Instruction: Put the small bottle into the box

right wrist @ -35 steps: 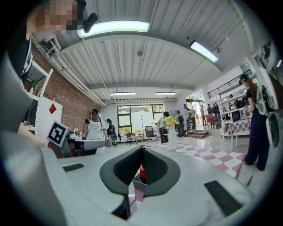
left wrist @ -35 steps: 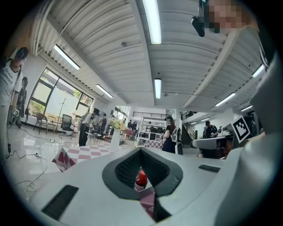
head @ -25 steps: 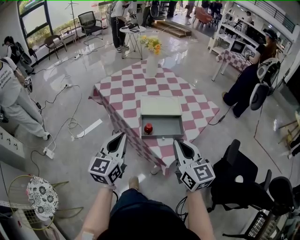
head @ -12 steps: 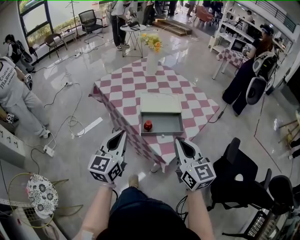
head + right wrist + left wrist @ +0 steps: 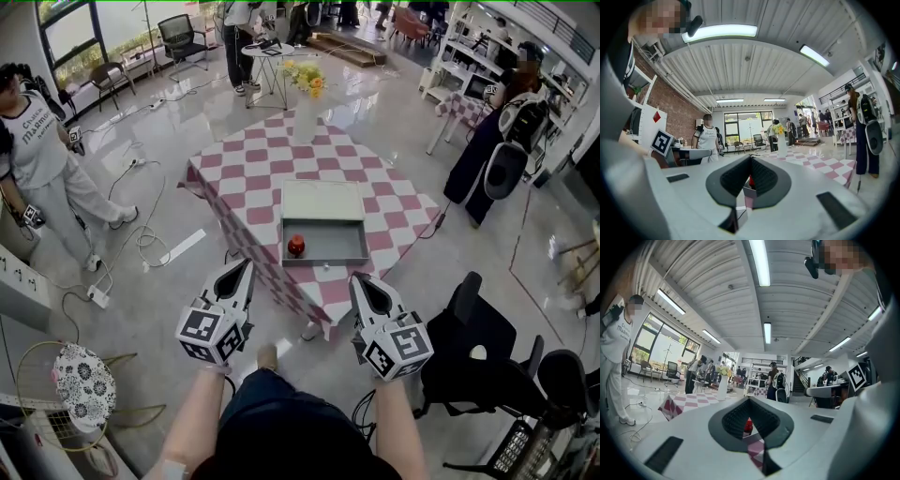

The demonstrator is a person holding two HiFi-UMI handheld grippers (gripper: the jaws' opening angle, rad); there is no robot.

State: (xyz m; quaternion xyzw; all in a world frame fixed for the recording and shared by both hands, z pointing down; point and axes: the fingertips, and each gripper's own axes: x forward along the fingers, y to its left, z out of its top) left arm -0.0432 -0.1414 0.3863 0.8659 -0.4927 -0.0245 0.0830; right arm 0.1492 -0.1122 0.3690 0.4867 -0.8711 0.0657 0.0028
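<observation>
Glossy grey floor point(image 5: 403, 122) spreads through a busy open hall, and in the middle of it stands a counter point(image 5: 253, 178) draped in a red-and-white checked cloth. At the counter's far edge a white vase point(image 5: 304, 129) of yellow flowers sits well clear of the working area, likely there as decoration rather than as part of the job.

Near the front edge lies the box point(image 5: 337, 246), a shallow grey tray with its lid point(image 5: 322, 201) folded flat behind it, so the opening faces up and takes things from above. The small bottle point(image 5: 296, 246), red, stands upright inside the box at its left end, against the left wall. Judged from that, the task looks done.

Both tools hang level in front of the person, short of the counter and well apart from the box, one to each side of it. The left hand-held gripper point(image 5: 245, 271) has its jaws brought together at the tips with nothing held; the red bottle shows only far off through the gap behind them in the left gripper view. The right hand-held gripper point(image 5: 357, 281) is likewise fully closed and empty. Holding them closed and back from the edge suits a rest pose: nothing is left to carry, and closed jaws are unlikely to snag the cloth.
</observation>
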